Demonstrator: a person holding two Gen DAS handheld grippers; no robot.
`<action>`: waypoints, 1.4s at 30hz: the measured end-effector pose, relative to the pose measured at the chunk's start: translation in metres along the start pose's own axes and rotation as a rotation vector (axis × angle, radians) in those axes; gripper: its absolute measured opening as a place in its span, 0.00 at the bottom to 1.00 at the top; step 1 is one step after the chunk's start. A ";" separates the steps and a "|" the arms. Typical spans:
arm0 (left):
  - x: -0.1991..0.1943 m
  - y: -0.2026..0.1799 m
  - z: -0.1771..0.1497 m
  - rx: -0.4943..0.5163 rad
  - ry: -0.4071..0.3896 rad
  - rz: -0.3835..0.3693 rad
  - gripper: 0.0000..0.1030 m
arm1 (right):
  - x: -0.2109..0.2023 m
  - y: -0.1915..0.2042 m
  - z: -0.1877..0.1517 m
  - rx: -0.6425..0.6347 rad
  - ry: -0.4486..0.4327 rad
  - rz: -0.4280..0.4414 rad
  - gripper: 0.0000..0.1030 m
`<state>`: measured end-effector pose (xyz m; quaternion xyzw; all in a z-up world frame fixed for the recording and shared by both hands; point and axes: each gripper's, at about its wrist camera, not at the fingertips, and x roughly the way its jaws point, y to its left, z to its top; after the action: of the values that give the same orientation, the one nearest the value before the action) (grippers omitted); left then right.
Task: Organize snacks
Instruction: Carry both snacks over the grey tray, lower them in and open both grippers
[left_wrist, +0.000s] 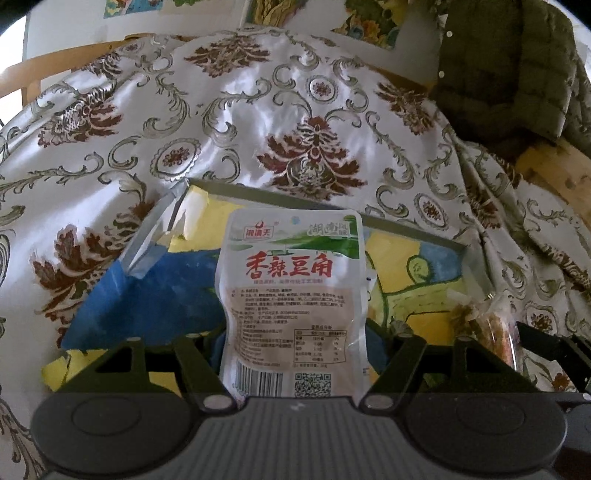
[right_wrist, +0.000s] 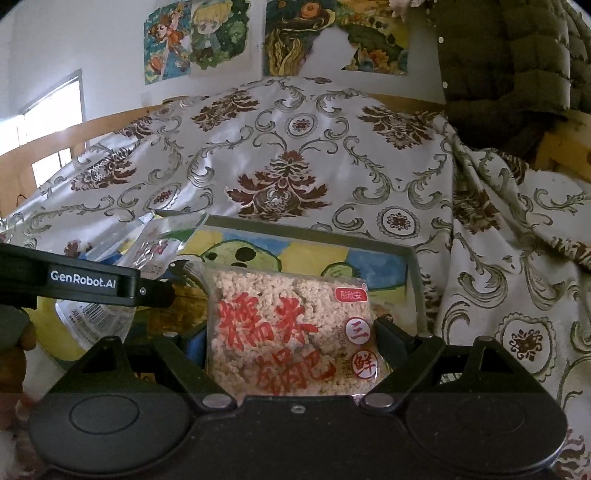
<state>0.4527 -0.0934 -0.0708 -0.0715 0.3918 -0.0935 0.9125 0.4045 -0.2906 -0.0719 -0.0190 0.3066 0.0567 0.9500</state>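
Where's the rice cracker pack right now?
In the right wrist view, the rice cracker pack sits between the right hand-held gripper's fingers, over the tray.

I read this as a room in someone's home, likely a bedroom or living space. My landmark is the satiny floral cloth (right_wrist: 280, 155), cream with maroon and grey scrolls, draped loosely over a wooden frame (right_wrist: 74, 129). Above it, cartoon posters (right_wrist: 199, 37) are stuck on a plain white wall. To its right, an olive quilted jacket (right_wrist: 506, 55) hangs over wooden furniture. To its left, I see a bright window (right_wrist: 48, 110). On its near edge sits a tray (right_wrist: 415, 266) with a childlike painted lining.
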 end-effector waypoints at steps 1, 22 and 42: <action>0.001 0.000 0.000 -0.001 0.005 0.001 0.73 | 0.000 0.000 0.000 -0.002 0.003 -0.004 0.86; 0.001 0.001 -0.002 -0.029 0.083 0.048 0.85 | 0.000 0.001 -0.003 -0.003 0.050 -0.014 0.90; -0.046 0.006 0.008 -0.071 0.018 0.069 1.00 | -0.034 -0.007 0.011 0.037 -0.009 -0.010 0.99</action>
<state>0.4280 -0.0769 -0.0339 -0.0895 0.4055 -0.0486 0.9084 0.3843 -0.2997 -0.0429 -0.0027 0.3032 0.0463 0.9518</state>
